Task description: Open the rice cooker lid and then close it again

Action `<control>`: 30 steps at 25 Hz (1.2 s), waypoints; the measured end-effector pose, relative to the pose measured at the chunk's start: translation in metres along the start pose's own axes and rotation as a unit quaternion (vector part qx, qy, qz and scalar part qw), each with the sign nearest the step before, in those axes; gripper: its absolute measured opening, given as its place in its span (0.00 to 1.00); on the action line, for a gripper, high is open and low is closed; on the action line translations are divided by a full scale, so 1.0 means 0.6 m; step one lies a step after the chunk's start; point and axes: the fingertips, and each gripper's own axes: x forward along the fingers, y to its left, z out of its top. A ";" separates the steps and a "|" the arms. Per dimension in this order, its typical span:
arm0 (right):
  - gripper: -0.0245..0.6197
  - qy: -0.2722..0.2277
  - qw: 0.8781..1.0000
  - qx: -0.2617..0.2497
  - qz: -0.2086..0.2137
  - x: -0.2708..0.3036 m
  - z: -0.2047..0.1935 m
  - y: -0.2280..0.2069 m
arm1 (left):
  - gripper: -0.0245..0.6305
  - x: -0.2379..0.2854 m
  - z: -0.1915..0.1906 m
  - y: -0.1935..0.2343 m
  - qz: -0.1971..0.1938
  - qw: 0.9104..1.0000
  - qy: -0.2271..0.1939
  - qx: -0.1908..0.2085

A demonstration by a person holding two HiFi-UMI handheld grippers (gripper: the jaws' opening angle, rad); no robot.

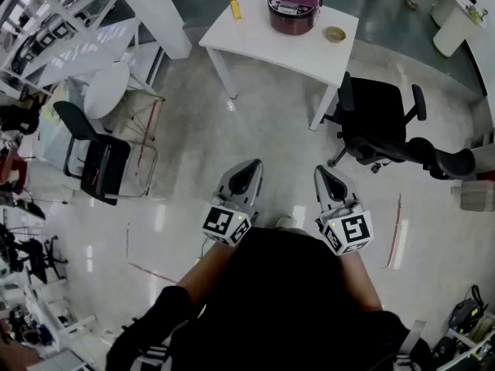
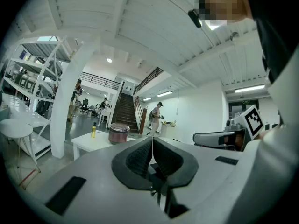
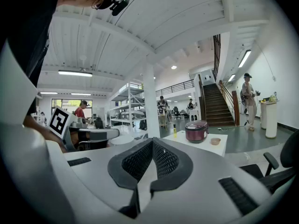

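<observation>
i have both grippers low in the centre of the head view, well short of the table. the left gripper (image 1: 249,171) has its jaws pressed together on nothing, and so does the right gripper (image 1: 326,175). the rice cooker (image 1: 294,5), lid down, sits on the white table (image 1: 255,33) at the top centre, between a yellow bottle (image 1: 234,5) and a small bowl (image 1: 334,34).

Left claw (image 1: 247,172) and right claw (image 1: 328,178) side by side before the torso, both closed, empty.
</observation>
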 end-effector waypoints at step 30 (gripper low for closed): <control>0.24 -0.005 1.000 0.013 0.001 -0.010 -0.002 -0.007 | 0.23 -0.052 -0.004 0.016 0.026 1.000 -0.004 0.000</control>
